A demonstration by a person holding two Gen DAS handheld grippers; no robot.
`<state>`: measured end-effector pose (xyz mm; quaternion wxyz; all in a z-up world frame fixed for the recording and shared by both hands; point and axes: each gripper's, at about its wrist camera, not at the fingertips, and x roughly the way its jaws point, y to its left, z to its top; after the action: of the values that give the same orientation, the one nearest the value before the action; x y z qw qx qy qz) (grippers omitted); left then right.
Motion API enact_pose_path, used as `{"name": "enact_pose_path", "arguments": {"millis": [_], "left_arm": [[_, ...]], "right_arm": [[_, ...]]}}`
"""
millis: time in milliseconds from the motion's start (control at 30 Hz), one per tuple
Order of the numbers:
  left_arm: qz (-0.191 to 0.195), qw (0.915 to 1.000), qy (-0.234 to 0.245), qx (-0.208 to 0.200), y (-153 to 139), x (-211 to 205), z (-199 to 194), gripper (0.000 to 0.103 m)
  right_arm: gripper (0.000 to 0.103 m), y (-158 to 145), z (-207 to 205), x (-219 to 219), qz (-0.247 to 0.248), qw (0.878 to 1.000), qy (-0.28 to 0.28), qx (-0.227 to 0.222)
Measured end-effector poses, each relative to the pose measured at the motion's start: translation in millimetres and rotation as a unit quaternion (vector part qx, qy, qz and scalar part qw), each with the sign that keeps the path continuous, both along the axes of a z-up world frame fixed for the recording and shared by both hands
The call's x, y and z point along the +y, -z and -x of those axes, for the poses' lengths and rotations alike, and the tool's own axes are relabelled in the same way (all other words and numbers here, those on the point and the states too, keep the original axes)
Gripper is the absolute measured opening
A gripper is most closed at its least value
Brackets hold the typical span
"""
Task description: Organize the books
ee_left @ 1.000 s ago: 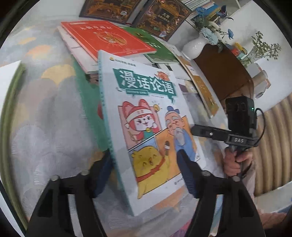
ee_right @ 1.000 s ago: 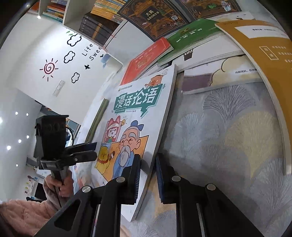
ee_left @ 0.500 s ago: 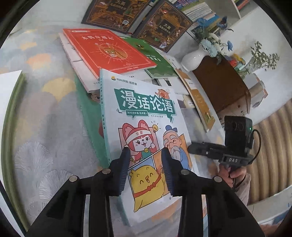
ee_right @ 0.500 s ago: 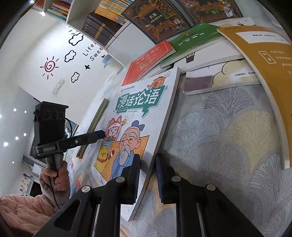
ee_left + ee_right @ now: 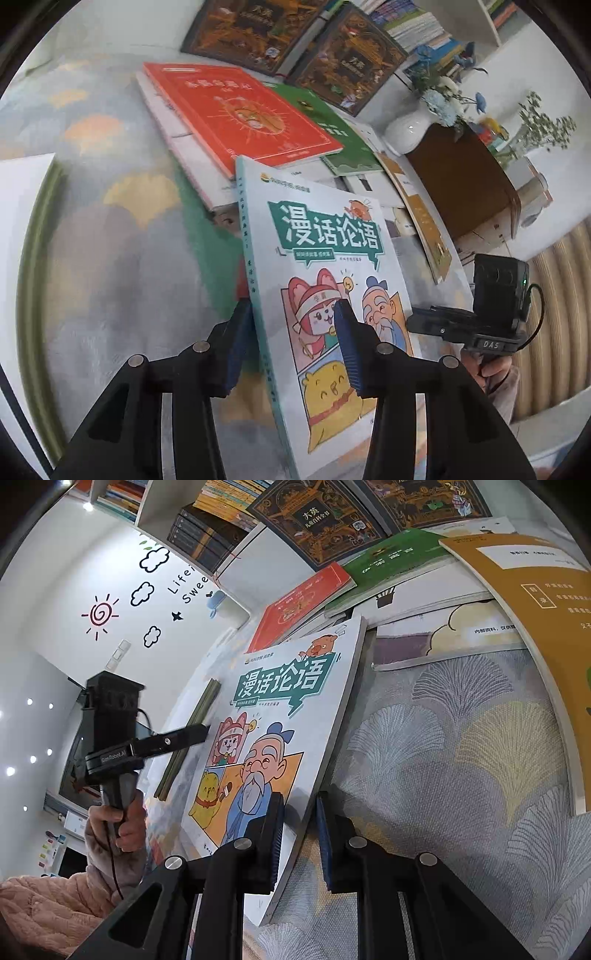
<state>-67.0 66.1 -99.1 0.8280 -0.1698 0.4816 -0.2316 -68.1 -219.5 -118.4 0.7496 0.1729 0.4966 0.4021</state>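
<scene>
A cartoon book (image 5: 325, 295) with a teal title banner is tilted up off the patterned cloth (image 5: 92, 240). My right gripper (image 5: 299, 812) is shut on the book (image 5: 280, 709) at its right edge, one pad on the cover and one behind. My left gripper (image 5: 291, 332) straddles the spine edge. Its jaws are opening. One finger (image 5: 236, 343) sits just left of the spine and the other hovers over the cover, and the pads do not press the book. The right wrist view shows the left gripper (image 5: 184, 738) reaching to the book's left side.
A red book (image 5: 236, 110), a green book (image 5: 325, 125) and two dark hardcovers (image 5: 347, 55) lie overlapping at the back. A mustard book (image 5: 535, 627) lies to the right. A white vase (image 5: 406, 133) and a brown box (image 5: 461, 177) stand beyond. A green-edged book (image 5: 33, 258) lies far left.
My left gripper closed from wide around the book to narrow over the cover, then shifted left to the spine with its jaws spreading a little. The right gripper kept its hold.
</scene>
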Motion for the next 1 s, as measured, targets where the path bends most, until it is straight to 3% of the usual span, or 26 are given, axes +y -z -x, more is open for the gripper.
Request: {"name": "enact_pose_path", "arguments": {"millis": [100,200,300,500,667,1000], "left_arm": [[-0.016,0.9998,0.0,-0.01,-0.3,-4.4,3.5,0.04],[-0.039,0.9987,-0.011,-0.032,2.0,-5.9,9.7,0.031],[-0.037,0.9981,-0.019,-0.045,3.6,-4.9,13.2,0.031],[-0.083,0.993,-0.021,-0.082,2.4,-15.8,17.5,0.033],[-0.068,0.9941,-0.02,-0.082,3.4,-11.0,15.8,0.033],[-0.086,0.992,-0.021,-0.09,2.1,-15.6,18.1,0.034]], "right_arm": [[0.016,1.2,-2.1,-1.6,-0.003,1.0,0.0,0.004],[0.015,1.5,-2.9,-1.7,-0.003,1.0,0.006,0.003],[0.015,0.9,-3.4,-0.6,0.001,1.0,0.014,0.002],[0.015,-1.5,-4.6,1.4,0.013,1.0,0.021,-0.002],[0.015,-3.0,-0.8,3.6,0.017,0.999,0.026,-0.009],[0.016,-5.6,3.5,7.0,0.029,0.999,0.031,-0.02]]}}
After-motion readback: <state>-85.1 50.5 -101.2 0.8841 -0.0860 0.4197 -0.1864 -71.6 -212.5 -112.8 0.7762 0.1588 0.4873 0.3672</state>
